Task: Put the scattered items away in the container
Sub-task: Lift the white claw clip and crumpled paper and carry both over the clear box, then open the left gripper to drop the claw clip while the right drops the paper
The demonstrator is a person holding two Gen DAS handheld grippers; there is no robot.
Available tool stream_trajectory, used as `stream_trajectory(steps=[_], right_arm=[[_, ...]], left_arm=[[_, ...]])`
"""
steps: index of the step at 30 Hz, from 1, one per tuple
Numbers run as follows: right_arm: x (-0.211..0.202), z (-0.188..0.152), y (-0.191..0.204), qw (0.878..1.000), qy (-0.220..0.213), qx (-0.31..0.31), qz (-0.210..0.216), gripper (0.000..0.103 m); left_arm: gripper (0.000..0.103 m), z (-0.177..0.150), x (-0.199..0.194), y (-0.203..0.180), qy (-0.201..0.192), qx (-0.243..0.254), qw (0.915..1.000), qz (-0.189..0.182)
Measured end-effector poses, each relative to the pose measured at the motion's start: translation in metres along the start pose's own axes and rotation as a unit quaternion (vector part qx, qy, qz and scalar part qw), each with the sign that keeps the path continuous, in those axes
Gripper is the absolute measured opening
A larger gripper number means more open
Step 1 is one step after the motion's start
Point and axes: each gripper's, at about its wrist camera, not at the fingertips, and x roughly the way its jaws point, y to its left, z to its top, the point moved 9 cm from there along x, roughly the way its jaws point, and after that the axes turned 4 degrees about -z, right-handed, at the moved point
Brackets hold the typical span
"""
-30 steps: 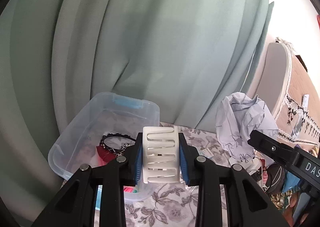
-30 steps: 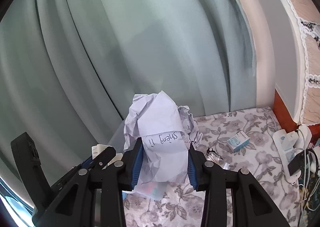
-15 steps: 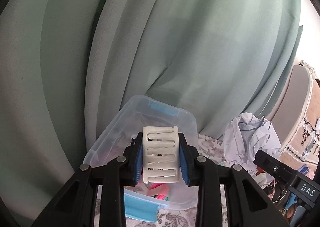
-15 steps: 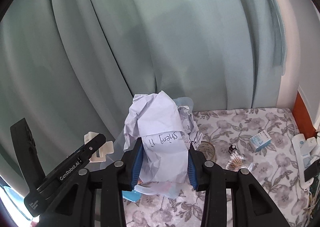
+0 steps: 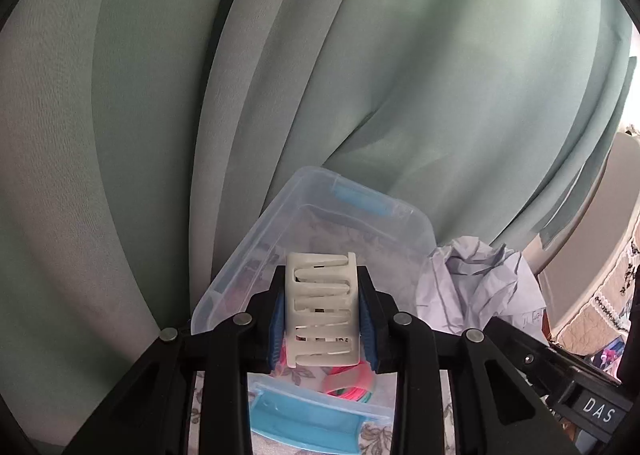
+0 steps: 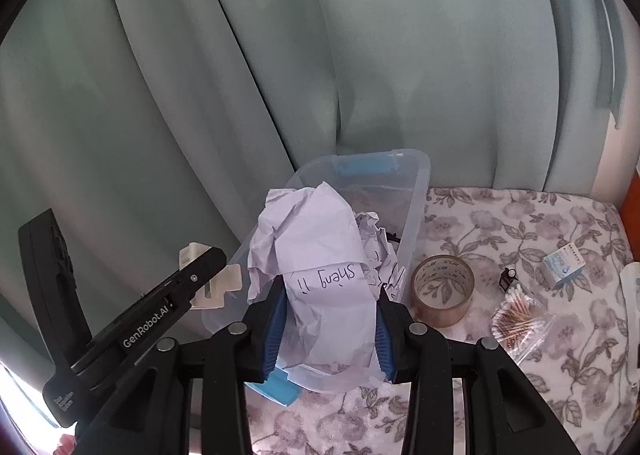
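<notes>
Left gripper (image 5: 322, 319) clamped on white hair claw (image 5: 322, 313), right gripper (image 6: 328, 329) pinching crumpled paper (image 6: 316, 255), both hanging above clear container (image 6: 416, 191). Curtain (image 6: 280, 55) crowding its rim at twelve o'clock. Open floral cloth (image 6: 520, 223) at three. Tape roll (image 6: 443, 289) just beside the wall, cotton swabs (image 6: 518, 313) and small box (image 6: 564, 265) further out.

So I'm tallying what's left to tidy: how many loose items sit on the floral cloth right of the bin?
4: a tape roll beside the bin, a small black clip, a cotton swab packet, a small blue box. More may be hidden.
</notes>
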Motion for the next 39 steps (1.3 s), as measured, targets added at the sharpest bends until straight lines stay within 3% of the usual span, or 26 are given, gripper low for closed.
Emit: stream_trajectory(steps=[18, 30, 33, 34, 39], right_arm=[[0.041, -0.016, 0.007, 0.998, 0.054, -0.005, 0.01, 0.044], [0.04, -0.018, 0.011, 0.998, 0.063, -0.007, -0.003, 0.045], [0.039, -0.018, 0.01, 0.998, 0.061, -0.003, -0.009, 0.055], [0.038, -0.018, 0.01, 0.998, 0.06, -0.001, -0.009, 0.06], [0.034, -0.015, 0.007, 0.999, 0.052, 0.004, -0.011, 0.064]], left_arm=[[0.033, -0.012, 0.031, 0.022, 0.03, -0.011, 0.9994, 0.011], [0.033, -0.007, 0.033, 0.021, 0.027, -0.01, 0.9995, 0.011], [0.037, -0.008, 0.031, 0.022, 0.029, -0.016, 0.9994, 0.011], [0.044, -0.008, 0.03, 0.022, 0.029, -0.018, 0.9994, 0.012], [0.056, -0.006, 0.024, 0.02, 0.026, -0.017, 0.9994, 0.014]])
